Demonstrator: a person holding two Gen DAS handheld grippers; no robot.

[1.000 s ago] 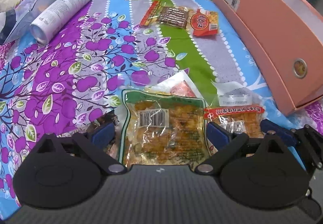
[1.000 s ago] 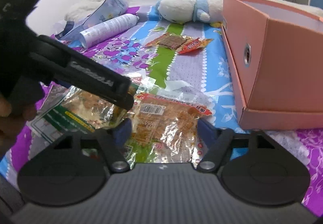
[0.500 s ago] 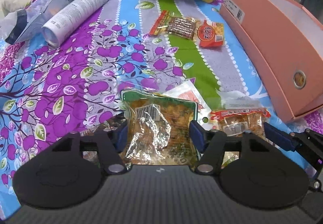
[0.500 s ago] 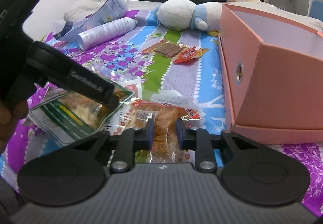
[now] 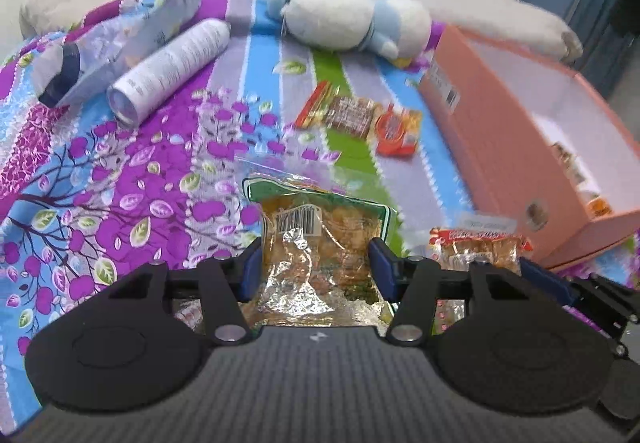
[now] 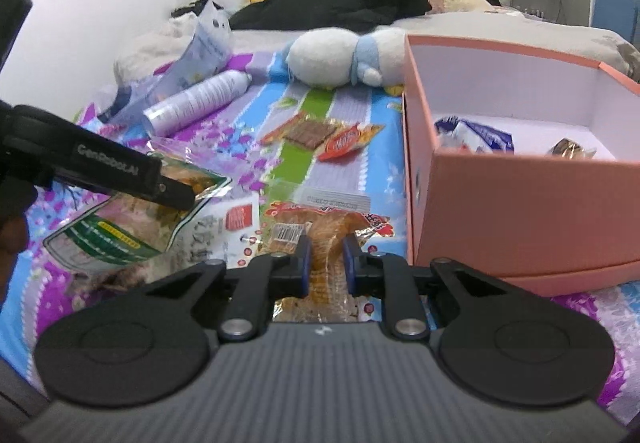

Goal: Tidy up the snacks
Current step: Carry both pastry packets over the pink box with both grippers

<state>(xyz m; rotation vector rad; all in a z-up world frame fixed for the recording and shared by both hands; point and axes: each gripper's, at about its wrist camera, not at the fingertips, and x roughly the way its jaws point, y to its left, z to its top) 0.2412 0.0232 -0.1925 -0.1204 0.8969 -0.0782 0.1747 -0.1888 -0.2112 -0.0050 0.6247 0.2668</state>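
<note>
Packet (image 6: 325, 243) between right claw (image 6: 325, 263) pads

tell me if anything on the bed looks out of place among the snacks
A white spray can lies on its side on the floral bedspread, with a plush toy beyond the loose snack packets. Neither is a snack.

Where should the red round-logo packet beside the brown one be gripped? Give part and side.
Pinch the red packet by the sealed edge facing the pink box, coming in low from that side. It lies flat, and its other end touches the brown packet, where a pinch might catch both.
</note>
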